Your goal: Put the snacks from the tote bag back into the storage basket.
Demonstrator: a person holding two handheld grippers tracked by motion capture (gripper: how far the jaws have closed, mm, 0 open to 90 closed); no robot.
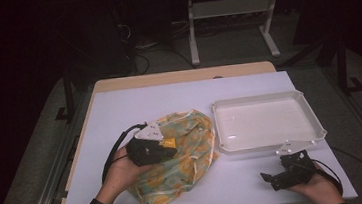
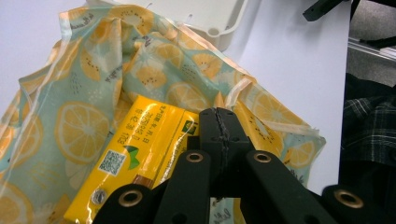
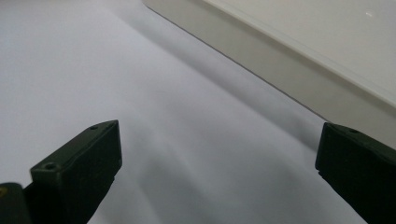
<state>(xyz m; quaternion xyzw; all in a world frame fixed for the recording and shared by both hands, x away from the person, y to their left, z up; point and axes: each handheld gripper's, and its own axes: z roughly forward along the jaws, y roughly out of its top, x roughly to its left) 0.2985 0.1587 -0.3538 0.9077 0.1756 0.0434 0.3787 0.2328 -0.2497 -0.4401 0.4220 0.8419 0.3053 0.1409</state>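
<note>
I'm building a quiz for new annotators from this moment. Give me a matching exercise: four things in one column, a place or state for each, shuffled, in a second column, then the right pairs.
Things:
1. left gripper
2. right gripper
3. white tray
4. yellow packet

Places or states:
A. empty, on the right half of the table
B. jaws wide apart above the bare table top
C. lying on the lemon-print bag
D. jaws shut, tips at the packet's edge

Pairs: 1-D, 2-B, 3-A, 4-C

Bag [image 2: 84,93]: pale green, yellow lemon-slice print. Pack [image 2: 135,149]: yellow, small green logo. Tray [image 1: 266,121] white, jaws black.
</note>
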